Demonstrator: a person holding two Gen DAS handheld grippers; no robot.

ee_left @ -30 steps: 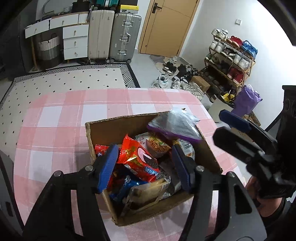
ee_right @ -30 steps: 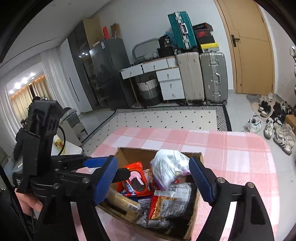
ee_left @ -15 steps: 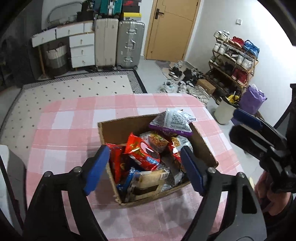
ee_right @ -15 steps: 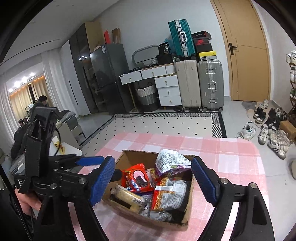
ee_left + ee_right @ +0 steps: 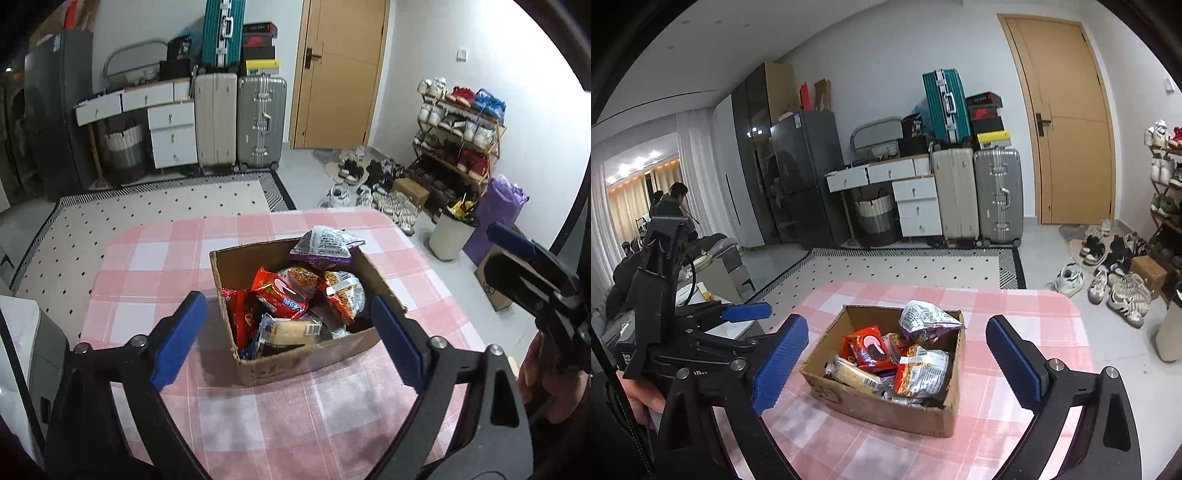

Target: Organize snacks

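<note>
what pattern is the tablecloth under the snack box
Pink and white checks on the tablecloth; clearest in the left wrist view.

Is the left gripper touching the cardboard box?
Apart. The right wrist view shows the left gripper, opening and empty, off to the side of the cardboard box.

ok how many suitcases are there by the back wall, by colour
teal suitcase: 1
beige suitcase: 1
silver suitcase: 1
total: 3
</note>
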